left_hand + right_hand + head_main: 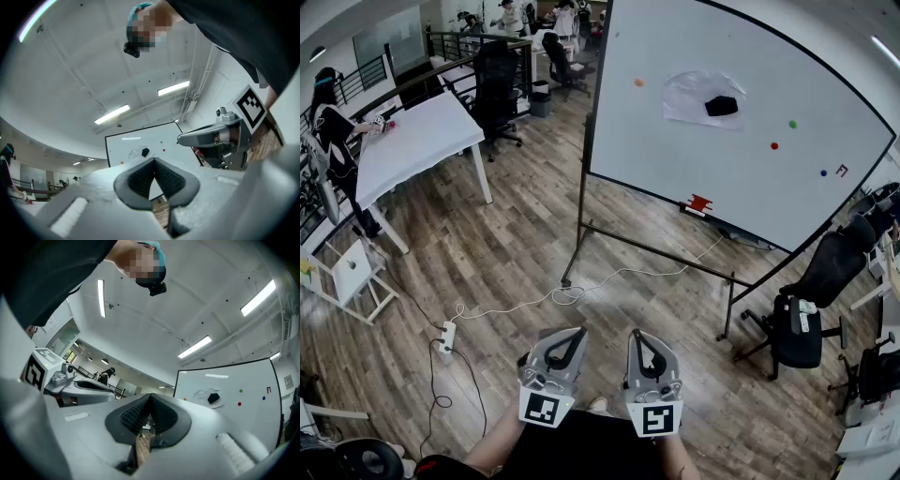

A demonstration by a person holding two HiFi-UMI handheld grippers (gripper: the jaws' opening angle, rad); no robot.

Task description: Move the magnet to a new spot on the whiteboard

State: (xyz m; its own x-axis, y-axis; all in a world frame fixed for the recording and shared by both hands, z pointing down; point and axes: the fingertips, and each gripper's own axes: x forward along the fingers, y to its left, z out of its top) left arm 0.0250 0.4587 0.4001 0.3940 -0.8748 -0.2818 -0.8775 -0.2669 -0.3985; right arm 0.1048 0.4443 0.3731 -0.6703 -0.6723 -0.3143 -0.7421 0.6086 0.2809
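Observation:
The whiteboard [750, 159] stands on a wheeled frame several steps ahead. Small round magnets stick to it: orange [638, 82], green [792, 124], red [773, 146] and blue [823, 172]. A black piece [722, 105] sits on a crumpled white sheet [694, 94] near the board's top. My left gripper [572, 335] and right gripper [638, 337] are held low and side by side, far from the board, both shut and empty. The left gripper view looks up along shut jaws at the whiteboard [140, 145]. The right gripper view shows the whiteboard [229, 385] too.
A red eraser [699, 202] lies on the board's tray. A black office chair [811, 309] stands at the right, a white table [417, 141] at the left. A power strip [446, 337] and a white cable [581, 291] lie on the wooden floor.

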